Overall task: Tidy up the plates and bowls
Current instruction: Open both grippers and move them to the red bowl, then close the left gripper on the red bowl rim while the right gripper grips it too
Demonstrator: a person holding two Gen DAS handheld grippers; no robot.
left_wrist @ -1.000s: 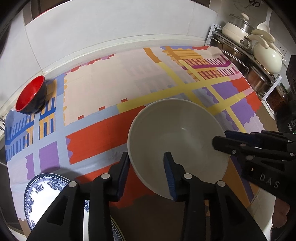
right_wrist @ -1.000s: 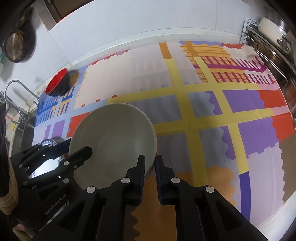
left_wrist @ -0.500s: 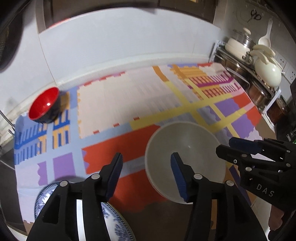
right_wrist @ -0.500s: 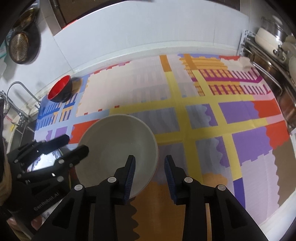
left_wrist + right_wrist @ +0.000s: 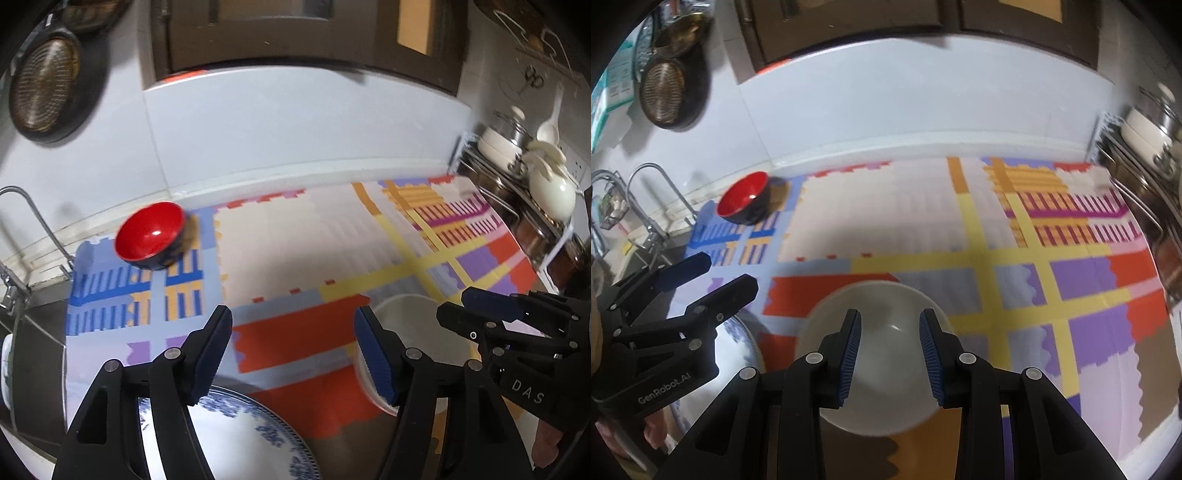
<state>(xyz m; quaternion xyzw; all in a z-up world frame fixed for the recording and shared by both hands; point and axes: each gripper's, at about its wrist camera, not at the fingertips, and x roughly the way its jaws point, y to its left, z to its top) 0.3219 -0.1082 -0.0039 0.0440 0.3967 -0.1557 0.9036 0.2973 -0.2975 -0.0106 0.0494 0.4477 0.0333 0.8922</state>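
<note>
At about 10 o'clock on the surface [image 5: 905, 206], the red bowl [image 5: 744, 197] is seen tilted close to the sink edge and the tap [image 5: 657, 195]; a careless reach could knock it off the patterned mat. At 7 o'clock, the blue-patterned plate [image 5: 236, 435] lies under the left gripper [image 5: 293, 350], whose fingers are spread wide with nothing between them. If that gripper is lowered blindly, the plate rim could be struck or the plate skidded toward the near edge. At 6 o'clock, the white bowl [image 5: 886, 325] rests upright on the mat, just beside the plate. The right gripper [image 5: 888, 354] hovers above it, fingers apart and holding nothing. A pinch on the smooth curved wall is judged likely to slip, and the two grippers, being close, could collide.
</note>
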